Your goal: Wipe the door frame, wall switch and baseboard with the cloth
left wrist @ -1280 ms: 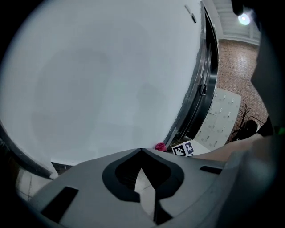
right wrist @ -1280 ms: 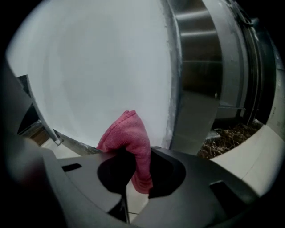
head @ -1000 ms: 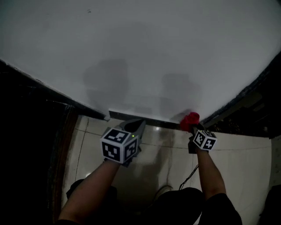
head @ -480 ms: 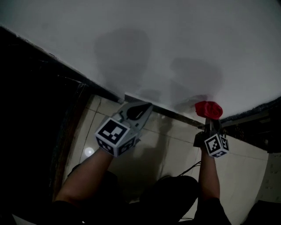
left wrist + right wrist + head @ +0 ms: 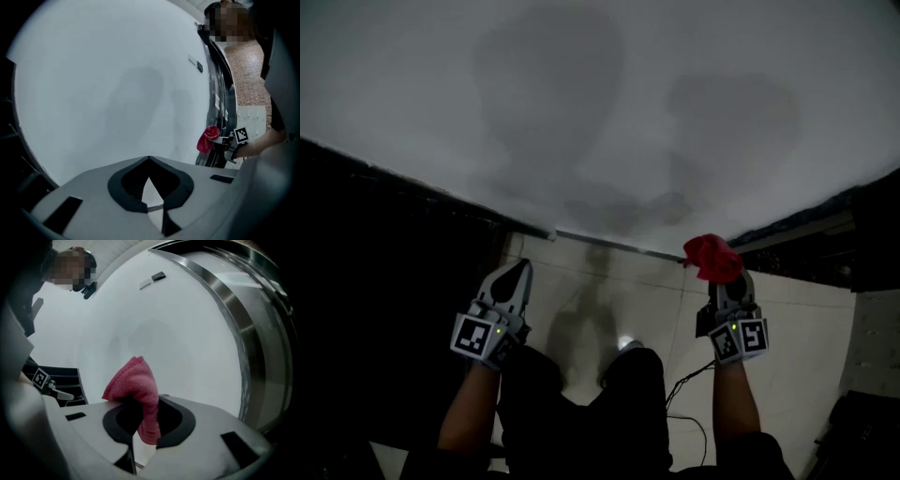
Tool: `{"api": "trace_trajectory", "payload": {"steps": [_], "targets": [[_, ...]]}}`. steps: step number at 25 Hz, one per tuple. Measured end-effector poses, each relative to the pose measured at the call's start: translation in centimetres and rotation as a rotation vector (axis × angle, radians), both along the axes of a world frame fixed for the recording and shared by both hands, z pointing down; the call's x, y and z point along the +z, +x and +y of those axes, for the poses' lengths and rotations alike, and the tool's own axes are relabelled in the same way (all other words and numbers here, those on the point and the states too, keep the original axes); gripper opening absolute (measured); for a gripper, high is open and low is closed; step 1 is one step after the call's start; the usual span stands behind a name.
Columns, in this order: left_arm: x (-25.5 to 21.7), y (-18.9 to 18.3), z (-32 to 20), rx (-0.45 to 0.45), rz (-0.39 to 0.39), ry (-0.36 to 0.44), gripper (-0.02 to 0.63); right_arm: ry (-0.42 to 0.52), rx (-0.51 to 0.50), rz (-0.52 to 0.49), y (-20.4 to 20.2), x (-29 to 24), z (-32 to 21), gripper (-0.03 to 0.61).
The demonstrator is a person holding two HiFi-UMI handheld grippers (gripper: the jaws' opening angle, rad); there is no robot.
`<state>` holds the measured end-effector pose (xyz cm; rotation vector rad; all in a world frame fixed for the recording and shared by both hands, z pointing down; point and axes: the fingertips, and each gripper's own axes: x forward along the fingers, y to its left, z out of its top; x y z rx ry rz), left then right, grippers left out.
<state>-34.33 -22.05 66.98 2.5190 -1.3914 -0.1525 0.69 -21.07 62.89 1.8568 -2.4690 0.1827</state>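
Two grippers face the white wall point(image 5: 600, 112), and no mark on it shows what has been wiped, so I judge every part of the job as possibly open. The right gripper point(image 5: 719, 279) is clamped on the bunched red cloth point(image 5: 711, 257), which pokes out past its jaws toward the foot of the wall, just above the dark baseboard point(image 5: 609, 242) and near the metal door frame point(image 5: 243, 333) at the wall's right edge. Whether the cloth touches the wall I cannot tell. What may be the wall switch point(image 5: 158, 275) sits high on the wall, well apart from the cloth. The left gripper point(image 5: 521, 267) hangs near the wall's left end, its jaws together on nothing.
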Motion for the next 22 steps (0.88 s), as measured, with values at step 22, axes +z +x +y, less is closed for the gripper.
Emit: {"api": "trace_trajectory", "payload": {"steps": [22], "targets": [[-16.9, 15.6, 13.4, 0.079, 0.255, 0.173, -0.008, 0.262, 0.114, -0.102, 17.6, -16.9, 17.7, 0.055]]}}
